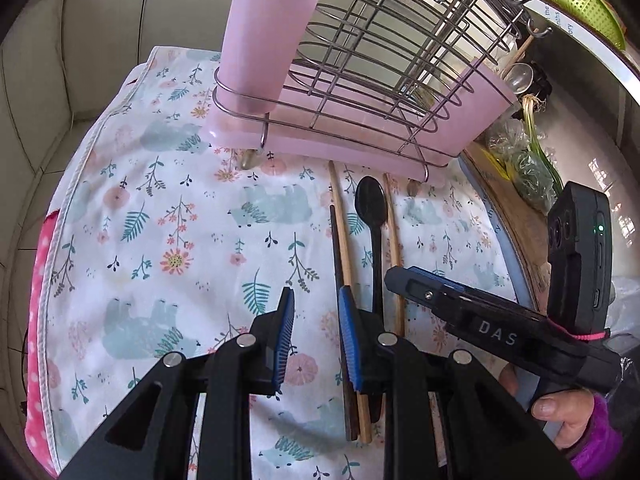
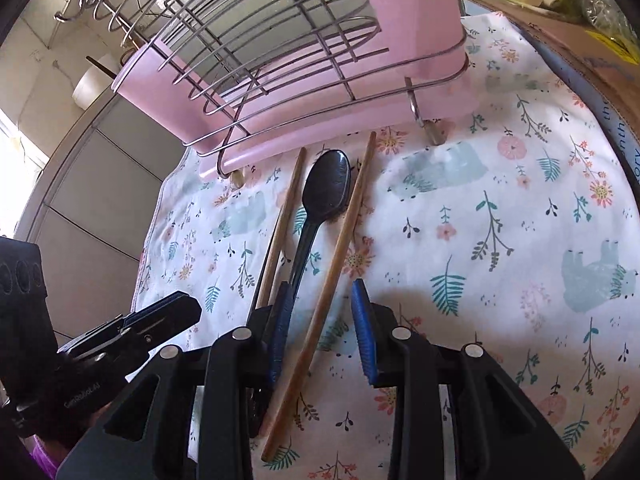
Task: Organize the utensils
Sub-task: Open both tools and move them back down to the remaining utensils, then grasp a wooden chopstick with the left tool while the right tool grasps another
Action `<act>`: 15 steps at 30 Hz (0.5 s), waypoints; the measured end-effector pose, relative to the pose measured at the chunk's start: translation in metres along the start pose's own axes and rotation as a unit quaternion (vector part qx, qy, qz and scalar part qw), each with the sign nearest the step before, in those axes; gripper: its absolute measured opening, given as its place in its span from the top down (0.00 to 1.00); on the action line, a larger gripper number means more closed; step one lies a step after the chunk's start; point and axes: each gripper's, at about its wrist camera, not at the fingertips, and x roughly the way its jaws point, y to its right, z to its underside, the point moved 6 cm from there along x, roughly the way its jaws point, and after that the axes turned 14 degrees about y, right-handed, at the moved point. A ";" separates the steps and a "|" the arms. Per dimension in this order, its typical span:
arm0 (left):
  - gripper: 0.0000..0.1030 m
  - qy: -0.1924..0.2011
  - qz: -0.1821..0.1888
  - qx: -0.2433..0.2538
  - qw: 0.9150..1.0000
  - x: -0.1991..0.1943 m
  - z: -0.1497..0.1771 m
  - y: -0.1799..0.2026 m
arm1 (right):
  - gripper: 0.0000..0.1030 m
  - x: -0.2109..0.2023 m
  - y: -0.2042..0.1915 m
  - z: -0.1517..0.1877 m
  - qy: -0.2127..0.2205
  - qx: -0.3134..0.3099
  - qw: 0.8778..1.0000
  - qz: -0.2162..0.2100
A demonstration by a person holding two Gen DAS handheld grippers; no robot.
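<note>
- A white floral cloth (image 1: pixel 168 208) printed with pale blue animals covers the surface; a pink dotted fabric (image 1: pixel 40 320) shows at its 9 o'clock edge, grey panelled fronts (image 2: pixel 92 184) beyond.
- A wire rack (image 1: pixel 384 40) on a pink tray (image 1: pixel 344 148) stands at 12 o'clock, with a pink cup (image 1: pixel 264 40) at its corner.
- The black spoon (image 2: pixel 320 204) lies just in front of the tray, its long axis running 6 to 12, bowl toward the rack.
- Wooden chopsticks (image 2: pixel 340 248) lie on either side of it, roughly parallel; a dark stick (image 1: pixel 338 264) lies beside the leftmost one.
- The left gripper (image 1: pixel 316 340) hovers parted and empty, the utensils at its 3 o'clock side.
- The right gripper (image 2: pixel 320 336) is parted, one chopstick passing between its fingers without touching.
- A green basket (image 1: pixel 584 8) sits at 1 o'clock.
</note>
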 end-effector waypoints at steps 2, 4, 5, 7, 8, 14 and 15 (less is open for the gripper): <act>0.79 0.000 0.000 0.000 1.000 -0.001 -0.001 0.000 | 0.79 0.007 0.000 0.001 -0.006 0.002 1.000 0.006; 0.79 0.000 0.000 0.001 1.000 -0.001 -0.002 0.000 | 0.83 0.009 0.000 0.001 -0.004 0.011 1.000 0.003; 0.79 0.001 0.000 0.002 1.000 -0.001 -0.002 0.001 | 0.89 0.010 0.001 0.002 -0.007 0.009 1.000 0.007; 0.79 0.000 0.001 0.005 1.000 -0.001 -0.003 0.002 | 0.89 0.009 0.004 0.003 -0.009 0.017 1.000 0.001; 0.79 0.000 0.001 0.006 1.000 0.000 -0.003 0.004 | 0.89 0.007 0.006 0.002 -0.010 0.019 1.000 0.001; 0.79 -0.001 0.009 0.031 0.999 0.001 -0.008 0.020 | 0.89 -0.010 0.020 0.002 -0.012 0.038 0.999 0.006; 0.79 -0.004 0.009 0.037 0.999 0.003 -0.009 0.023 | 0.89 -0.013 0.023 0.002 -0.013 0.042 0.999 0.006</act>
